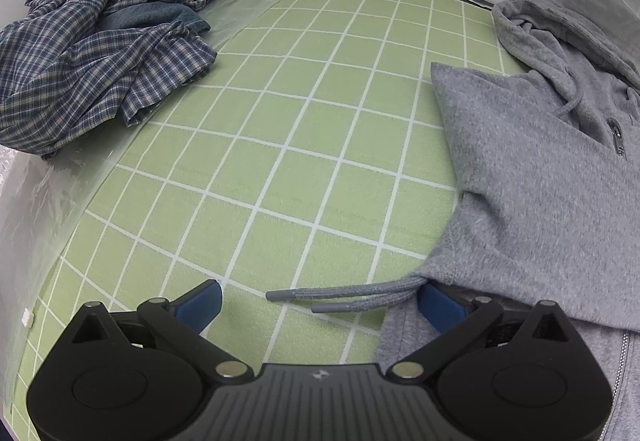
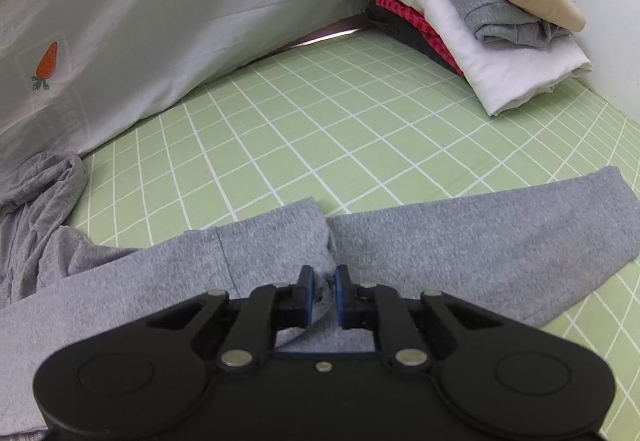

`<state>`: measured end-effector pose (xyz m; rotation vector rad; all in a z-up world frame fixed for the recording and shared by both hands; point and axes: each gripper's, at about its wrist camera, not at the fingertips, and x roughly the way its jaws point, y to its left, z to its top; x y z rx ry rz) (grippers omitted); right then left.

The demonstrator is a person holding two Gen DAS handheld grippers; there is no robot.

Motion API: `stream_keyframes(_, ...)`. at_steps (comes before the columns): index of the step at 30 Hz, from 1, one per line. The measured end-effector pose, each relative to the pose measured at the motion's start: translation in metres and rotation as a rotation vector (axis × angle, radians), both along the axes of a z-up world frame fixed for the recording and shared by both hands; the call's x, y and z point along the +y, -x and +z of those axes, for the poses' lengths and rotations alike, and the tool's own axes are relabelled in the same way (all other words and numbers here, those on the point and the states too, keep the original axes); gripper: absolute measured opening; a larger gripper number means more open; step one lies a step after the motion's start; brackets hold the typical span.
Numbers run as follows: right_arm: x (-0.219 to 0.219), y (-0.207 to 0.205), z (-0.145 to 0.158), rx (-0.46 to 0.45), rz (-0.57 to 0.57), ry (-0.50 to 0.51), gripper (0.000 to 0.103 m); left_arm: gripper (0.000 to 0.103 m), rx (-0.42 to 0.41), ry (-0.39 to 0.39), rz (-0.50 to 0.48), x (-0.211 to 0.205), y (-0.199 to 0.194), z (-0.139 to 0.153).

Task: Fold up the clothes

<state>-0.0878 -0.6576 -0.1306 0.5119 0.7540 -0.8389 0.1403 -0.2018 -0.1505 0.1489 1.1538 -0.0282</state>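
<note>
A grey zip hoodie (image 1: 532, 177) lies on the green checked mat (image 1: 304, 129), at the right of the left wrist view, its hood at the back and two drawcords (image 1: 348, 299) trailing left. My left gripper (image 1: 320, 305) is open and empty, low over the mat at the hoodie's left edge, its right finger beside the grey cloth. In the right wrist view the hoodie (image 2: 460, 241) spreads across the mat with one sleeve reaching right. My right gripper (image 2: 322, 281) is nearly closed, pinching a fold of the grey cloth.
A crumpled blue plaid shirt (image 1: 100, 53) lies at the mat's back left. A stack of folded clothes (image 2: 476, 25) stands at the back right corner. A white sheet (image 2: 168, 21) with a carrot print hangs along the back. The mat (image 2: 320, 129) stretches between them.
</note>
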Motion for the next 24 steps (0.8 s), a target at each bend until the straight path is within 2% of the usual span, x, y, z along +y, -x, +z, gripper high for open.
stream_keyframes(4, 0.024, -0.010, 0.022, -0.084, 0.063, -0.016, 0.011, 0.103, -0.007, 0.020, 0.012, 0.003, 0.002, -0.001)
stream_keyframes(8, 0.064, -0.033, 0.032, -0.164, 0.198, -0.077, 0.011, 0.103, -0.015, 0.038, 0.016, 0.005, 0.003, -0.002)
stream_keyframes(11, 0.105, -0.059, 0.024, -0.148, 0.337, -0.133, 0.012, 0.103, -0.004, 0.061, 0.025, 0.009, 0.003, -0.002)
stream_keyframes(13, 0.126, -0.071, 0.017, -0.112, 0.422, -0.165, 0.017, 0.103, 0.012, 0.072, 0.031, 0.011, 0.002, -0.002)
stream_keyframes(15, 0.143, -0.075, 0.016, -0.071, 0.466, -0.149, 0.048, 0.103, 0.027, 0.069, 0.041, 0.013, 0.002, 0.000)
stream_keyframes(16, 0.148, -0.073, 0.018, -0.052, 0.467, -0.124, 0.059, 0.103, 0.018, 0.066, 0.048, 0.015, 0.005, 0.004)
stream_keyframes(17, 0.152, -0.070, 0.021, -0.034, 0.460, -0.095, 0.065, 0.103, 0.008, 0.064, 0.056, 0.017, 0.009, 0.008)
stream_keyframes(19, 0.151, -0.056, 0.028, -0.019, 0.414, -0.025, 0.089, 0.103, -0.024, 0.061, 0.062, 0.020, 0.017, 0.019)
stream_keyframes(22, 0.140, -0.024, 0.035, -0.014, 0.331, 0.048, 0.103, 0.103, -0.081, 0.049, 0.045, 0.022, 0.033, 0.037)
stream_keyframes(24, 0.130, -0.004, 0.034, -0.002, 0.292, 0.062, 0.103, 0.103, -0.101, 0.048, 0.033, 0.019, 0.043, 0.045)
